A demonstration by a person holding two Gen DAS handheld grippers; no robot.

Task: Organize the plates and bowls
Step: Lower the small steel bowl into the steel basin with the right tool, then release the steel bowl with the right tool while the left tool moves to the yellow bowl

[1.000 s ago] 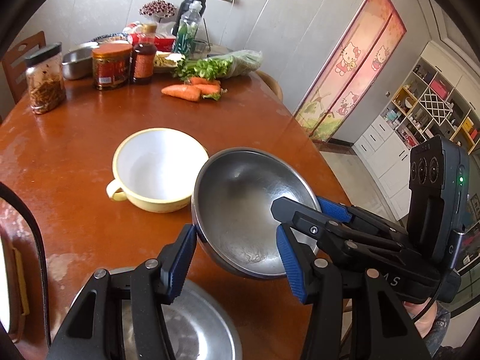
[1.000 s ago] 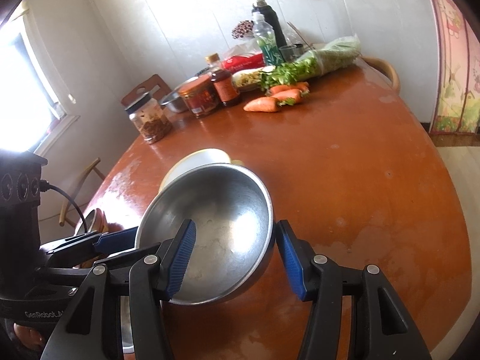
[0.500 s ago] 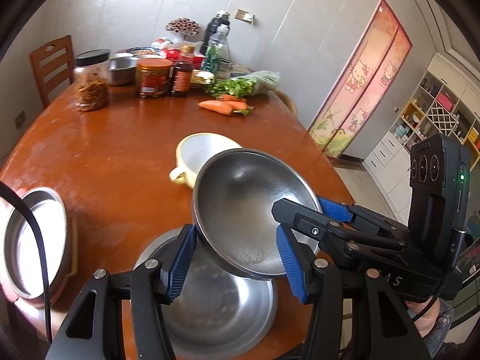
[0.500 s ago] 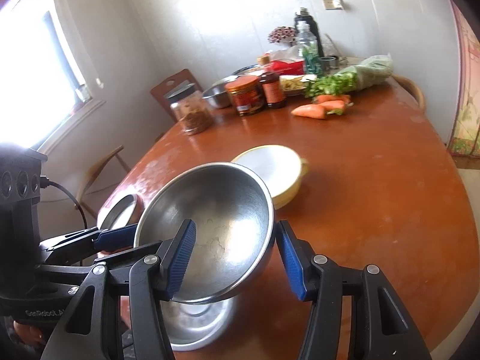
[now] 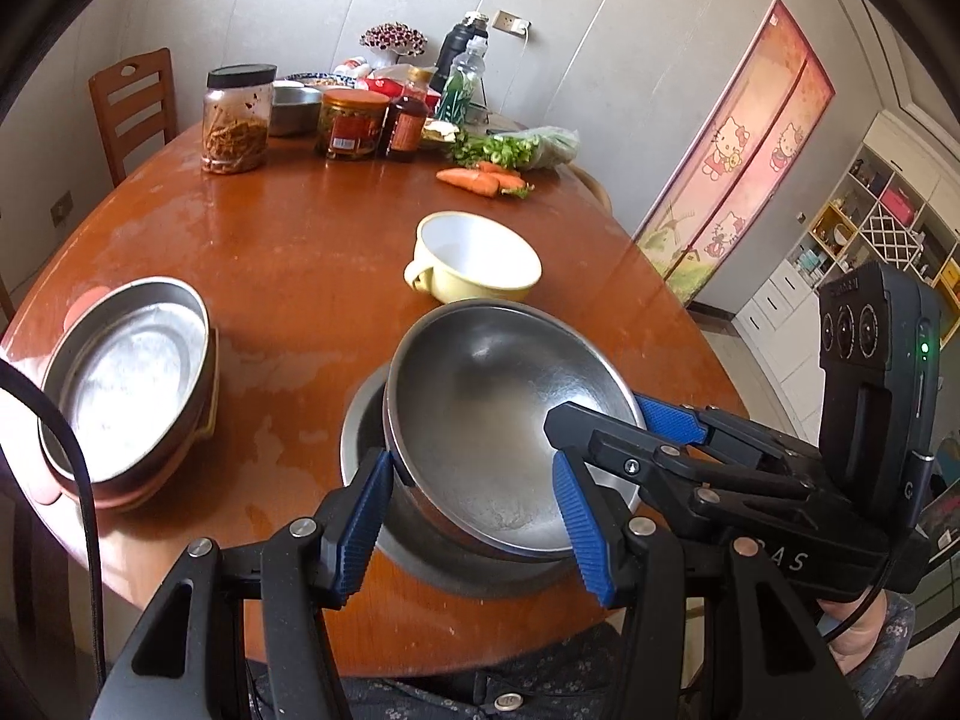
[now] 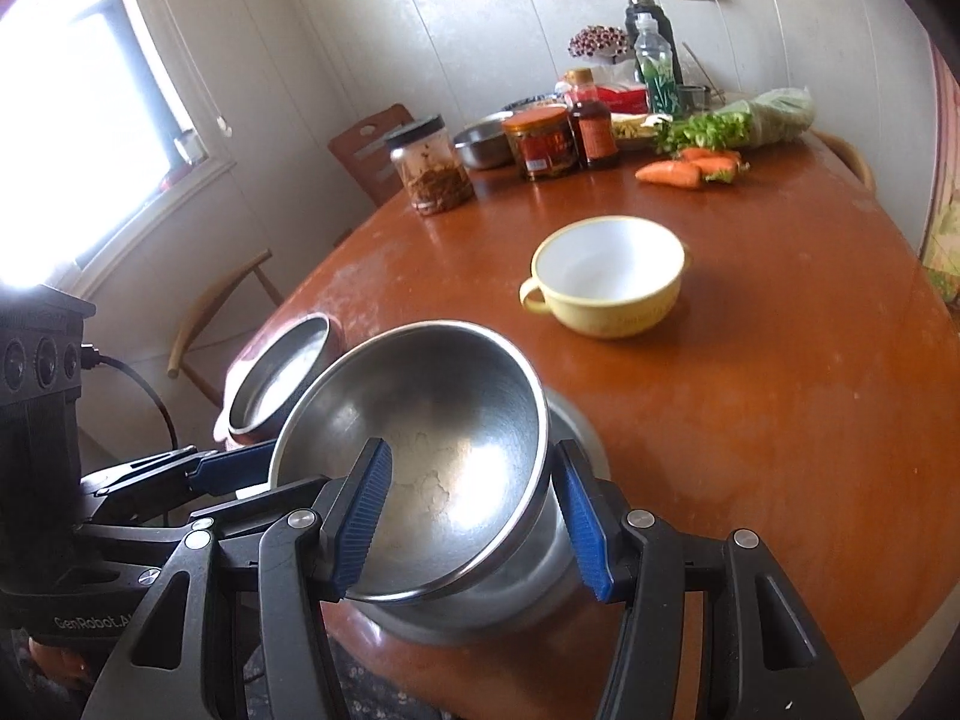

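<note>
Carried nearer, empty steel bowl (image 5: 504, 414), both tools clamped on its rim, hangs above another steel bowl (image 5: 360, 420)

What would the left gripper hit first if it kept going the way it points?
Likely the steel bowl it carries with the right gripper would land in the metal basin below; depth is unclear.

Black tool (image 5: 474, 516), blue pads (image 5: 360, 525), possibly floral sleeve (image 5: 894, 648)

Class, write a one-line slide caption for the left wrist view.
Two claws carry a steel bowl over another steel bowl on the table.
</note>
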